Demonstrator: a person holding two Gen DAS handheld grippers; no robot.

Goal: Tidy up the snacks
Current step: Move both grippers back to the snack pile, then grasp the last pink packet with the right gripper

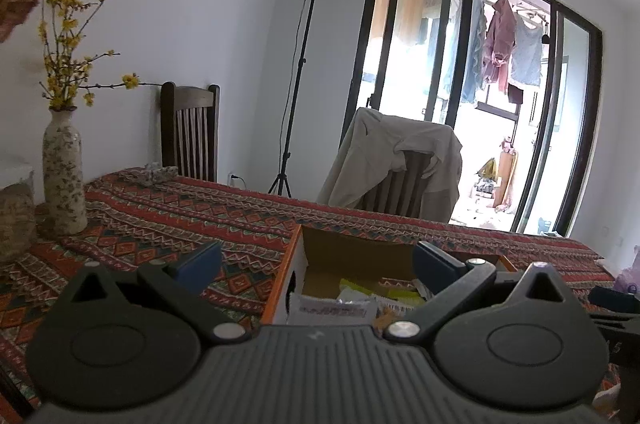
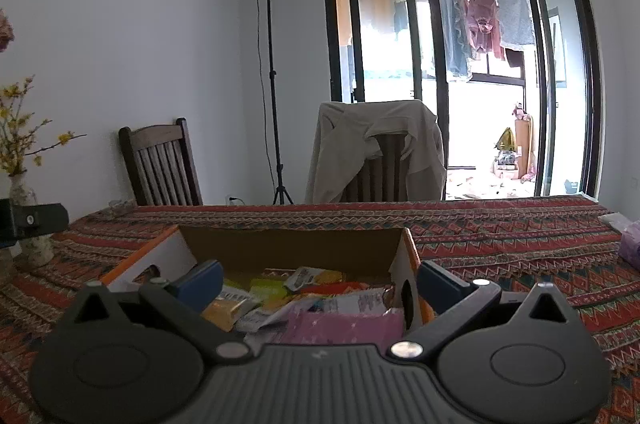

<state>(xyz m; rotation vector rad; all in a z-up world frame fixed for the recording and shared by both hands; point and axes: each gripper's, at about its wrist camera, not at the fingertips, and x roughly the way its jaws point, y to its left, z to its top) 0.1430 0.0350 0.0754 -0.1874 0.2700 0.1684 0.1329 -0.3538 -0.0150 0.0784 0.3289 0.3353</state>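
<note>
An open cardboard box (image 2: 280,248) with orange and white sides stands on the patterned tablecloth and holds several snack packets (image 2: 320,308), yellow, white and pink. In the left wrist view the same box (image 1: 352,252) sits ahead and slightly right, with packets (image 1: 344,304) inside. My left gripper (image 1: 318,264) is open and empty, just before the box's left wall. My right gripper (image 2: 320,282) is open and empty, its fingers spread over the box's near side.
A flowered vase (image 1: 64,176) with yellow twigs stands at the table's left. Two wooden chairs stand behind the table, one (image 2: 376,160) draped with a beige jacket. A lamp tripod (image 2: 276,104) and a glass door are behind. A purple item (image 2: 632,244) lies at the far right.
</note>
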